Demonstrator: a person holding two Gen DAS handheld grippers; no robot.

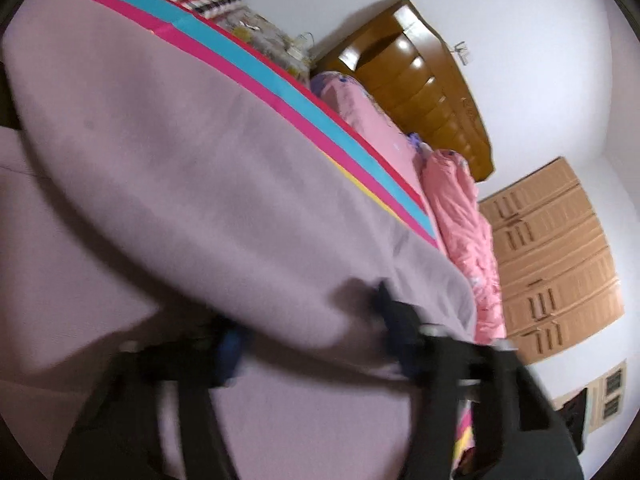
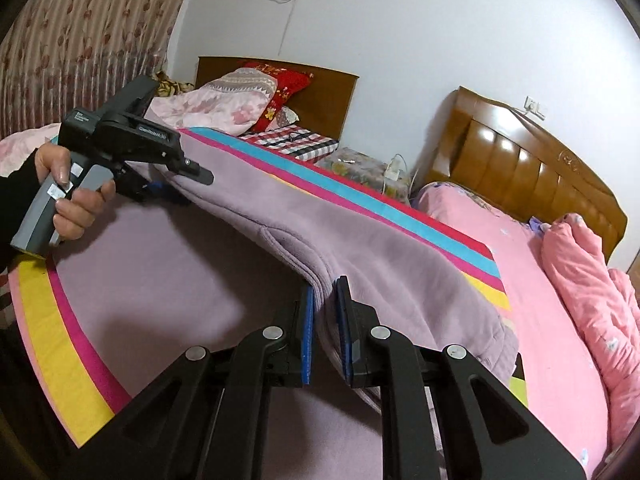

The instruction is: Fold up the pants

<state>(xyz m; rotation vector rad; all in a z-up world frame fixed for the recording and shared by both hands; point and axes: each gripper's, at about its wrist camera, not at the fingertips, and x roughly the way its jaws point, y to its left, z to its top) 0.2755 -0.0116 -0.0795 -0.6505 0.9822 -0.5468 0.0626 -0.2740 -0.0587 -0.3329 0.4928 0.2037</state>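
Two grippers hold the lilac pants (image 2: 360,240) above the striped blanket (image 2: 72,344), which serves as the landmark here. The right gripper (image 2: 326,320) has its blue pads pressed together on a bunched edge of the fabric, near the blanket's near end. The left gripper (image 2: 176,184), in the person's left hand (image 2: 76,196), sits toward the blanket's far-left side; its fingers look closed on the other end of the garment, though in its own blurred view I cannot tell how firmly the cloth is pinched. Between them the pants hang in a sagging span just over the blanket, with one loose part drooping onto it toward the pink quilt (image 2: 588,292). The risk, as I judge it, is a shallow left-hand hold: a pull to tension the cloth could slip that end free, or the drooping part could drag and crease the fold.
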